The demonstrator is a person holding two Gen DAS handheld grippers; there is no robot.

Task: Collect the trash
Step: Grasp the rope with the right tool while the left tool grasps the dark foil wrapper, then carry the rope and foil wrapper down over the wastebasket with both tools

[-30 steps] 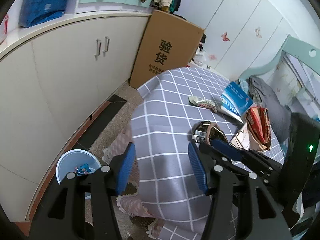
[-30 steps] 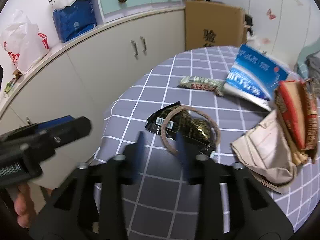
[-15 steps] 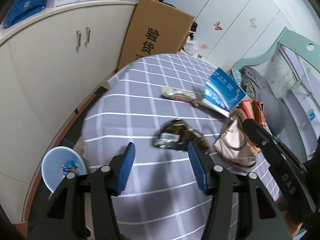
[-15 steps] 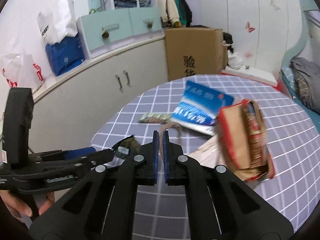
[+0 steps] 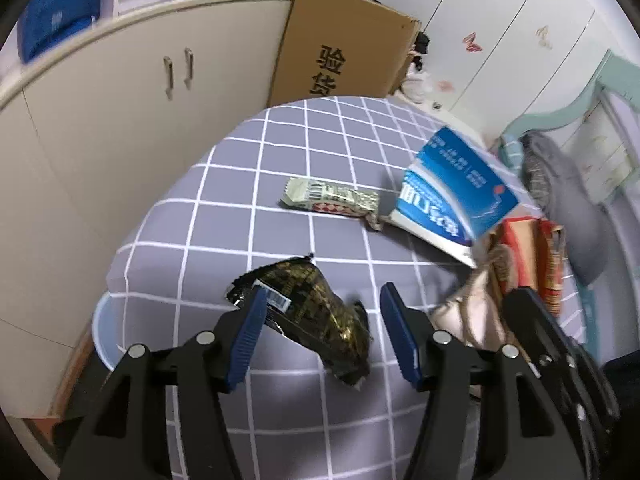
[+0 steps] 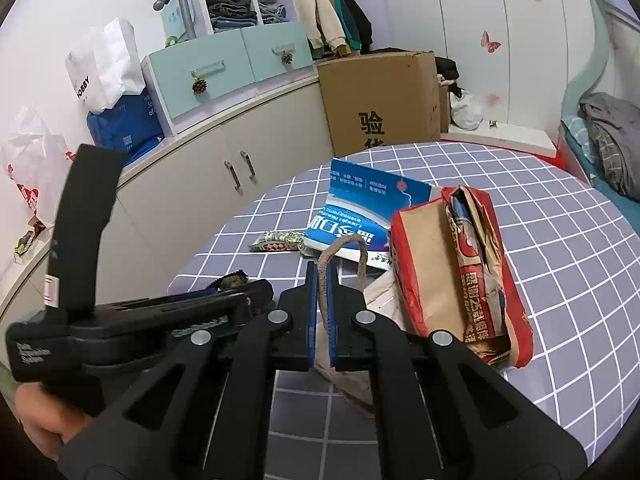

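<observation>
Two grippers showed: the right gripper [image 6: 322, 300] pinched a bag's rope handle [image 6: 362, 256], the left gripper [image 5: 320, 332] was spread. Two wrappers, a dark wrapper [image 5: 316, 312] and a pale wrapper [image 5: 332, 200], lay on the table [image 5: 224, 208].

The right gripper [image 6: 322, 312], low in the frame's centre, had its jaws clamped on a beige bag's rope handle [image 6: 343, 248] over the checked surface [image 6: 560, 240].

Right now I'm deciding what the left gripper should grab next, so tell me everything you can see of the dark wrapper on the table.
The dark wrapper is a crumpled, glossy black foil packet with a gold pattern, a white barcode label and a serrated end. It looks torn open and flattened. It lies on the checked tablecloth near the table's edge, between the open fingers of the left gripper; whether the left finger touches it I can't tell. In the right wrist view only its serrated tip shows, behind the left gripper.
</observation>
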